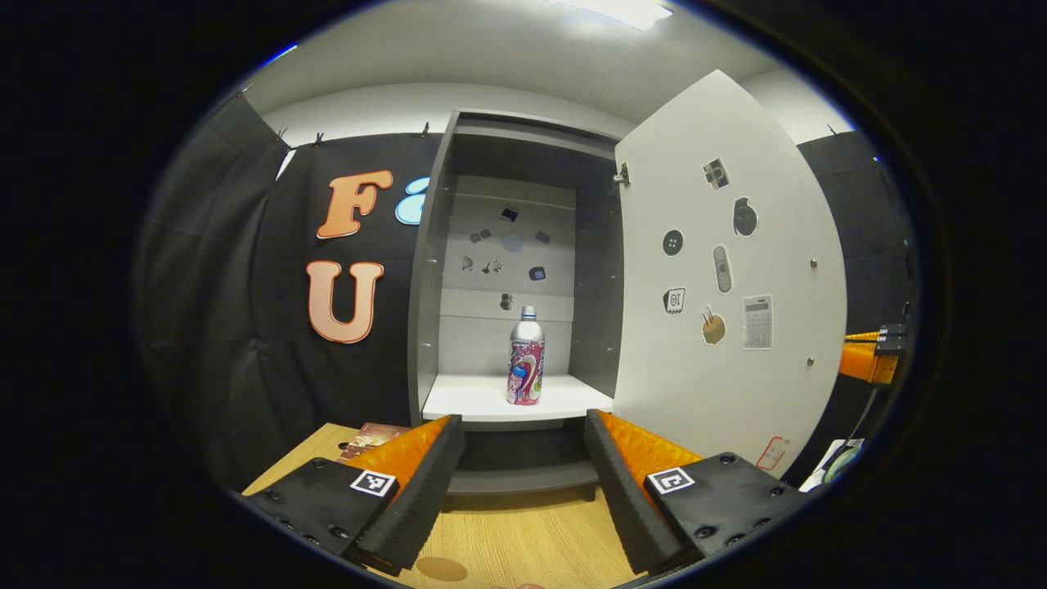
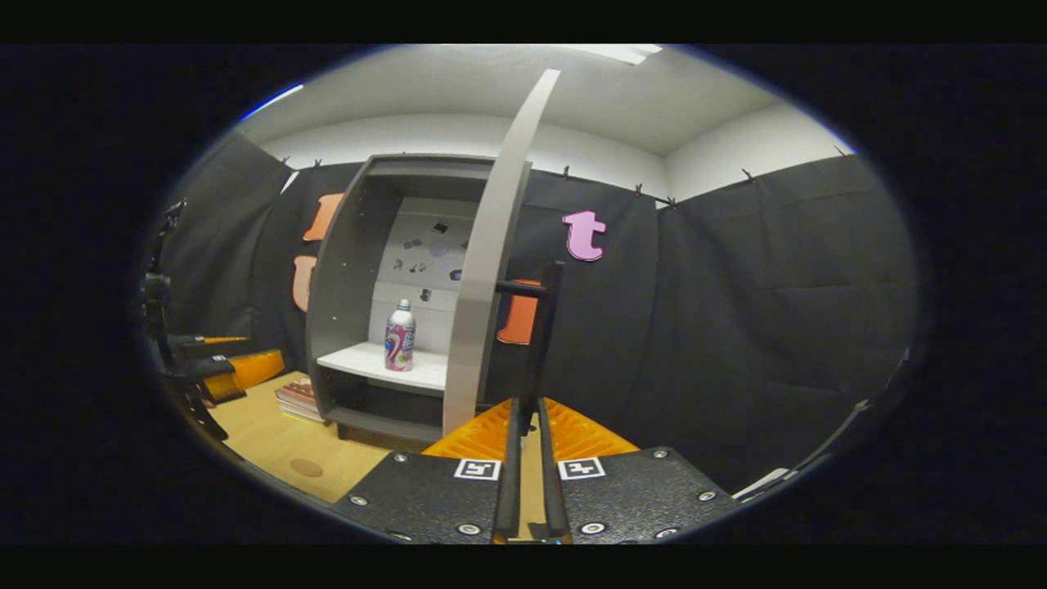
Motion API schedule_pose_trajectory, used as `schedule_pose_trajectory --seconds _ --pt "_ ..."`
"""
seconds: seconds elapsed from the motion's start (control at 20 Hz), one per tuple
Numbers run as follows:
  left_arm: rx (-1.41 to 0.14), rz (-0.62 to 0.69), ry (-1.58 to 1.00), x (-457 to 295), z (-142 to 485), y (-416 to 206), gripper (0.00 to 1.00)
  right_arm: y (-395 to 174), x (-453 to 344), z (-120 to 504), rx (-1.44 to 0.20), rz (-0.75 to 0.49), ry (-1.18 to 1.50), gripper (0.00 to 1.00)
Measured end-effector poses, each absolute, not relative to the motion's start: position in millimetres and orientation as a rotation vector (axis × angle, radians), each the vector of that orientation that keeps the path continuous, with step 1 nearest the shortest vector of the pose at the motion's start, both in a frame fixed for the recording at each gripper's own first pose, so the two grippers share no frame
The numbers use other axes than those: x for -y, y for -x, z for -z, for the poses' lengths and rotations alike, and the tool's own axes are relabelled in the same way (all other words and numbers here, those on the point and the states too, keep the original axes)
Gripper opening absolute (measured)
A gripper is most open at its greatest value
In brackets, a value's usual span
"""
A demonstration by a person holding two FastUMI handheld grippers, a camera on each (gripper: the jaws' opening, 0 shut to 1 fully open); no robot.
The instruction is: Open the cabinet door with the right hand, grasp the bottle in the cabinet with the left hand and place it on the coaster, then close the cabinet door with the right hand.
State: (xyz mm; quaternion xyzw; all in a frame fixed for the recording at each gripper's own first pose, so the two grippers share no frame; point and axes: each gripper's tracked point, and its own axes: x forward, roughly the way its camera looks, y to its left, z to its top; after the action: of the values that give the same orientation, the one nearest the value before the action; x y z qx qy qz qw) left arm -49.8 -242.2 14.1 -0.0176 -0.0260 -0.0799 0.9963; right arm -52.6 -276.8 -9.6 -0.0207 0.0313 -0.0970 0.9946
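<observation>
Inspection runs left to right. At the far left of the right gripper view the left gripper [image 2: 214,366] hovers above the wooden table [image 2: 262,438], and a stack of books [image 2: 298,398] lies on the table beside the cabinet's base. In the left gripper view its fingers [image 1: 417,478] are spread wide with nothing between them, aimed at the open cabinet [image 1: 511,270]. The bottle [image 1: 526,357] stands upright on the white shelf [image 1: 491,401], near the front edge, roughly centred in the opening and well apart from the gripper. The coaster [image 1: 442,568], a small round brown disc, lies bare on the table close under that gripper. Further right, the cabinet door [image 1: 728,286] is swung fully open, its inner face carrying assorted stickers. In the right gripper view the door appears edge-on, and the right gripper [image 2: 528,458] has its fingers pressed close on the dark door handle [image 2: 544,327], which passes down between them. Assessment: the door-opening step appears complete. The bottle is not yet grasped, the coaster is unoccupied, and the door is not yet closed. The next step, in my judgement, is the left gripper's advance to the bottle; the open span looks ample for the bottle's body.
</observation>
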Motion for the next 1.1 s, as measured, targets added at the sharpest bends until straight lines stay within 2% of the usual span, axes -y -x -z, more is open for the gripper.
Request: schedule_pose_trajectory --seconds 0.05,0.1,0.25,0.3,0.35,0.5,0.7,0.75,0.8,0.85,0.9,1.1 --pt "0.053 0.161 0.034 243 -14 51 0.98 58 276 10 -0.063 0.197 0.034 0.11" --pt "0.054 0.164 0.032 243 -15 52 0.98 60 273 8 -0.065 0.19 0.009 0.07" --pt "0.051 0.169 0.024 242 -13 54 0.96 75 264 9 -0.068 0.181 -0.058 0.13" --pt "0.047 0.172 0.027 243 -12 54 0.96 77 260 7 -0.066 0.177 -0.076 0.21" --pt "0.042 0.174 0.031 243 -12 55 0.96 81 254 6 -0.064 0.171 -0.09 0.18" --pt "0.028 0.188 0.041 245 -9 53 0.96 91 237 3 -0.058 0.18 -0.095 0.24" --pt "0.028 0.237 0.033 253 -3 42 0.96 92 214 -8 -0.042 0.203 -0.106 0.25" --pt "0.035 0.246 0.031 253 -4 39 0.96 91 205 -10 -0.04 0.193 -0.116 0.29" --pt "0.035 0.252 0.03 253 -4 32 0.96 87 196 -10 -0.041 0.187 -0.125 0.29" --pt "0.032 0.263 0.032 252 -5 21 0.98 83 189 -9 -0.042 0.186 -0.128 0.25" --pt "0.032 0.279 0.035 253 -6 11 0.94 76 181 -10 -0.043 0.184 -0.127 0.25" --pt "0.036 0.321 0.042 250 -8 -35 0.96 44 154 -13 -0.041 0.186 -0.112 0.27"
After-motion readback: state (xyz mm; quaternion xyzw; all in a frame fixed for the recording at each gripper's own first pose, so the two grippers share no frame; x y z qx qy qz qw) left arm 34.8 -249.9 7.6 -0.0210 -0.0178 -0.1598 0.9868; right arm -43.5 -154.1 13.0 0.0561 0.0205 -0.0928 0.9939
